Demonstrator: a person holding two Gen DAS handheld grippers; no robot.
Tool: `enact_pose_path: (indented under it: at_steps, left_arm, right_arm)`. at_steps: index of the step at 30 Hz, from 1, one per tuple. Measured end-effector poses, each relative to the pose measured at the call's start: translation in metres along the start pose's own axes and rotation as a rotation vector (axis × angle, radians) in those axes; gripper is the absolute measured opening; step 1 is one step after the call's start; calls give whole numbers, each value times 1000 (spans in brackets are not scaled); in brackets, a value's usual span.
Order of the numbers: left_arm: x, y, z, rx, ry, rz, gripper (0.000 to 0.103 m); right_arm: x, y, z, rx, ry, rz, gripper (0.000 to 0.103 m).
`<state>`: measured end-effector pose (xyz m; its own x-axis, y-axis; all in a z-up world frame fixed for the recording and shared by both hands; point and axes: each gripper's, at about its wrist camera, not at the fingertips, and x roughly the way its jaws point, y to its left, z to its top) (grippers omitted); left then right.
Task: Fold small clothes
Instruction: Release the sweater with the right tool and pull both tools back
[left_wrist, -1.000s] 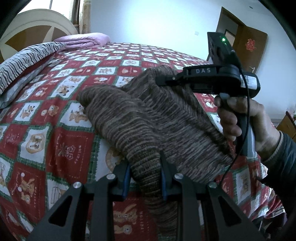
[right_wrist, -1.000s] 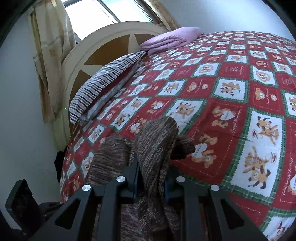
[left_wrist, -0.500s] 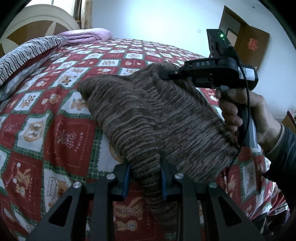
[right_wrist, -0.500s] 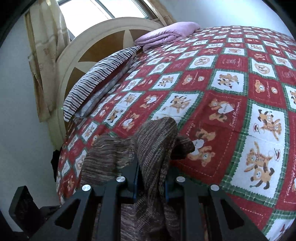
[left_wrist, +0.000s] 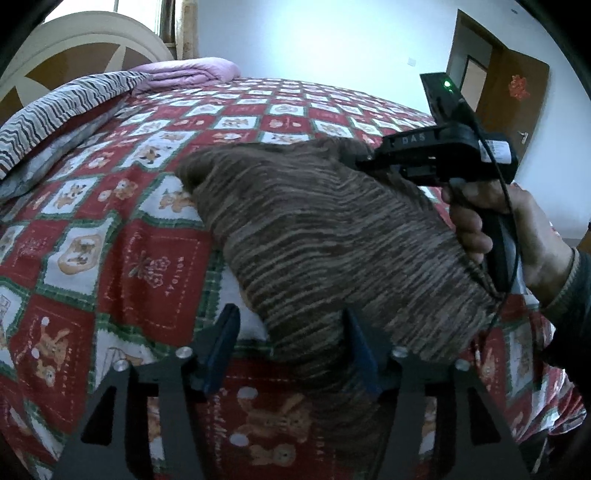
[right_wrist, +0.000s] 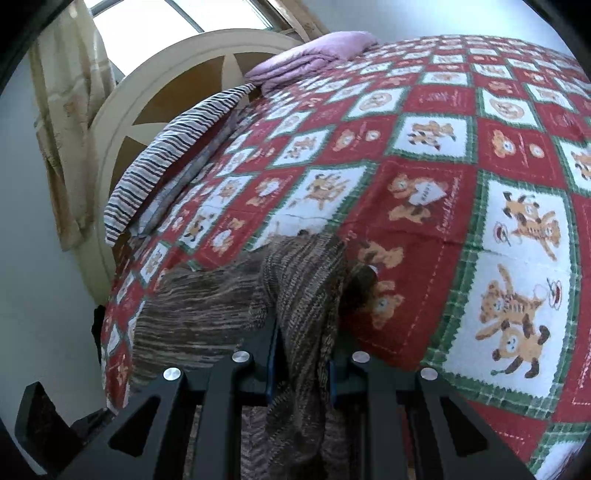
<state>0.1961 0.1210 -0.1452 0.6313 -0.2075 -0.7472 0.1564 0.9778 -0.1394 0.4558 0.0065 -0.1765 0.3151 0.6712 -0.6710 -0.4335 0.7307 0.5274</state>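
Sweater (left_wrist: 332, 236) lies loose between the opening left tongs (left_wrist: 291, 350), while the right tongs (right_wrist: 301, 365) pinch its fold.

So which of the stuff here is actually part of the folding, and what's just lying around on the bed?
In the job:
- brown striped knit garment
- left claw, jaws opening, knit between them
- right claw, shut on the knit

Just lying about:
- folded lilac blanket
- striped pillow
- teddy-bear bedspread, merely the work surface
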Motion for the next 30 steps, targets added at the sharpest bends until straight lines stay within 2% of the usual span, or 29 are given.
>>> enact_pose_path:
  at_steps: [3,4,6,8,9,10,13,16,18,20,21,23,25,30]
  left_arm:
    - [-6,-2,5,16,-3,24,64]
    - [-12,-4,8,30,-22,36,63]
    - [-28,-5,17,50,-97,68,70]
    - [-38,0,26,54,-158,112,87]
    - [-38,4,29,49,-173,135,89]
    - [-35,10,33,39,-178,160,90]
    - [-15,29,37,-10,-150,199,90]
    - [4,44,34,-48,-104,219,90]
    - [16,50,29,-70,-73,230,91]
    - [20,57,27,-120,-64,228,103]
    - [22,60,27,-129,-56,229,103]
    - [24,66,27,-159,-43,195,103]
    - [22,68,25,-181,-40,196,103]
    - [-8,59,19,-172,-73,221,102]
  right_arm:
    - [-1,1,-1,-11,-6,-16,21]
    - [-4,3,-1,-17,-12,-21,25]
    - [-15,11,-2,-42,-44,-53,29]
    - [-33,21,-6,-74,-87,-54,39]
    - [-42,25,-8,-87,-105,-39,47]
    - [-55,31,-12,-103,-130,-20,50]
    - [-79,47,-31,-146,-155,27,52]
    - [-85,62,-59,-208,-118,64,52]
    - [-75,62,-76,-225,-62,16,52]
    - [-63,50,-87,-193,-21,-73,52]
    - [-58,41,-90,-165,-14,-66,52]
    - [-64,32,-93,-128,-52,-18,52]
    - [-70,30,-95,-82,-70,-9,52]
    - [-107,57,-113,-90,-142,-80,52]
